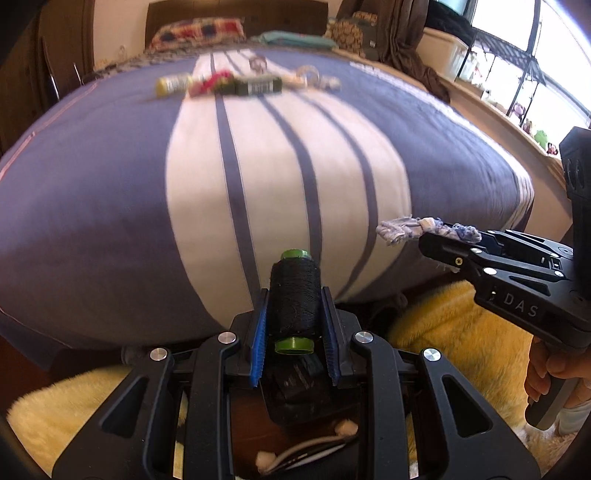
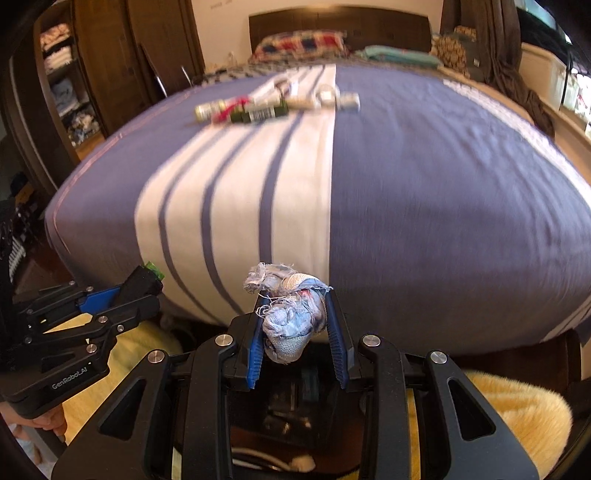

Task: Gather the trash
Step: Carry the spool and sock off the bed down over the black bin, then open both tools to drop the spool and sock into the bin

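Note:
My left gripper [image 1: 294, 295] is shut on a black thread spool [image 1: 294, 295] with green ends, held near the foot of the bed; it also shows in the right wrist view [image 2: 142, 282]. My right gripper [image 2: 291, 314] is shut on a crumpled blue-white fabric scrap [image 2: 288, 314], seen from the side in the left wrist view [image 1: 406, 229]. A row of small items lies far up the bed: a yellow tube [image 1: 171, 84], a pink-red piece [image 1: 210, 83], a dark green box [image 1: 258, 85] and pale bits [image 1: 310, 79].
The bed has a purple cover [image 1: 92, 177] with a white striped band. A yellow fluffy rug [image 1: 461, 332] lies below the grippers. Pillows [image 1: 199, 33] sit at the headboard. A wardrobe [image 2: 74, 74] stands left, a window shelf [image 1: 517, 110] right.

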`<state>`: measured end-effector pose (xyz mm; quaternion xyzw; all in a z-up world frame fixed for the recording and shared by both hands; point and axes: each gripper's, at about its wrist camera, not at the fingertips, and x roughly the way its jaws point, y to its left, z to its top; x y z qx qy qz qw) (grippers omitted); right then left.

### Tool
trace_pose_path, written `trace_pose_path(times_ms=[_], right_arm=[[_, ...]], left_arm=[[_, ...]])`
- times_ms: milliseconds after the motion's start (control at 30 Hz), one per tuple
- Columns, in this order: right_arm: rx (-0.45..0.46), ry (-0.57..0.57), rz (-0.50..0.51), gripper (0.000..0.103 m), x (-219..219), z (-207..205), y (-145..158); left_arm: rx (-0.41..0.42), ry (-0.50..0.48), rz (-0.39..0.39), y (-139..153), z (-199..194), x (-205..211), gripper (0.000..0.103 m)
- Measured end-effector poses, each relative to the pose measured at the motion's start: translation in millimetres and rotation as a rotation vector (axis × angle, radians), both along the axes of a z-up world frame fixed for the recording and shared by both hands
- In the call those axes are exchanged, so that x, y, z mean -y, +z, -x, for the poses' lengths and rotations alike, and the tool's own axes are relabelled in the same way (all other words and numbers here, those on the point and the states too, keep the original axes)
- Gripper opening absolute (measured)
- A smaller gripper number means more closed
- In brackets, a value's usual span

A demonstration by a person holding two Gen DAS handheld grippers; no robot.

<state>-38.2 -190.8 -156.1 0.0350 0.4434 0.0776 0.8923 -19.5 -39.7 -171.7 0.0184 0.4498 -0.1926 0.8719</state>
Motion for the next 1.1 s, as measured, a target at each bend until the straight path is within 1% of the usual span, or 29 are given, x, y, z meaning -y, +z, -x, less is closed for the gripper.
trace_pose_path(times_ms=[100, 400, 600, 733, 833, 900, 933, 967, 1000, 1100], right_arm=[[-0.047, 0.002, -0.004, 0.031, -1, -1, -19], [-0.221, 0.016, -0.049, 0.031, -6, -11, -79], [-0.321, 0.007, -0.064, 0.031, -8, -16, -111], [-0.347, 0.002, -0.068, 0.033, -9, -20, -119], [-0.358, 0.003, -0.071, 0.034, -13, -27, -118], [-0.362, 0.003, -0.073, 0.038, -11, -29, -118], [-0.365, 0.000, -0.077, 0.041, -10, -29, -120], [-0.367, -0.003, -0.079, 0.048, -9, -28, -120], [-0.366, -0.004, -0.079, 0.050, -8, -28, -119], [-0.356, -0.013, -0.081, 0.053, -7, -28, -116]], left_arm=[[-0.050, -0.008, -0.003, -21, 0, 2, 0.025], [-0.239, -0.044, -0.014, -93, -7, 11, 0.025], [-0.336, -0.051, -0.011, -123, -12, 13, 0.025], [-0.381, -0.064, -0.011, -137, -18, 18, 0.025], [-0.400, -0.070, -0.011, -142, -15, 17, 0.025], [-0.410, -0.069, -0.009, -144, -15, 17, 0.025], [-0.413, -0.067, -0.011, -147, -16, 16, 0.027], [-0.415, -0.065, -0.011, -147, -15, 16, 0.030], [-0.417, -0.062, -0.011, -147, -15, 16, 0.033], [-0.413, -0.056, -0.014, -144, -16, 16, 0.044]])
